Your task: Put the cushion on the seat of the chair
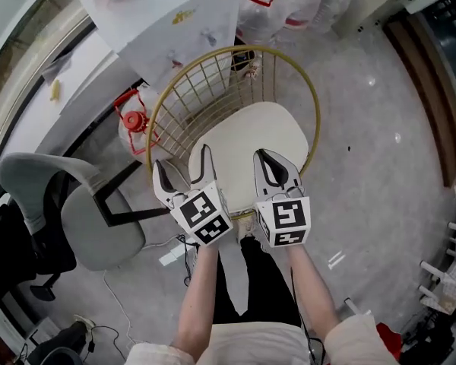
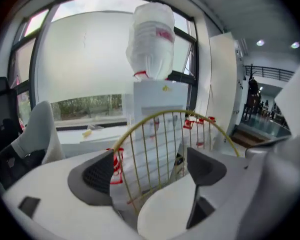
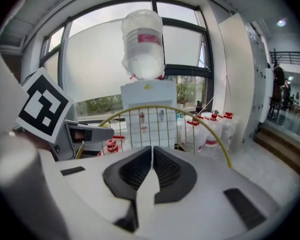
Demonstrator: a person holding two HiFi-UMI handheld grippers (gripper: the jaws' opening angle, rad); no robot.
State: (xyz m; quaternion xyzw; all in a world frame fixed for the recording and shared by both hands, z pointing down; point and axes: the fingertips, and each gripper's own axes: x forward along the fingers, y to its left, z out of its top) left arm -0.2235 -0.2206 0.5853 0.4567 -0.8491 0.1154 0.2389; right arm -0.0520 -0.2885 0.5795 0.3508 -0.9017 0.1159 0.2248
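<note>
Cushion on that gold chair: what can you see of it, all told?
The cushion is cream, plain and rounded, and looks smooth and lightly padded. It lies flat on the seat of the gold wire chair and covers most of it, its back edge close to the curved wire backrest. The left gripper, jaws apart, and the right gripper, jaws together, are at its front edge. Whether either touches it is unclear.

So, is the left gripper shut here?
No, the left gripper has its jaws wide apart in its own view, and the wire back of the chair shows between them.
</note>
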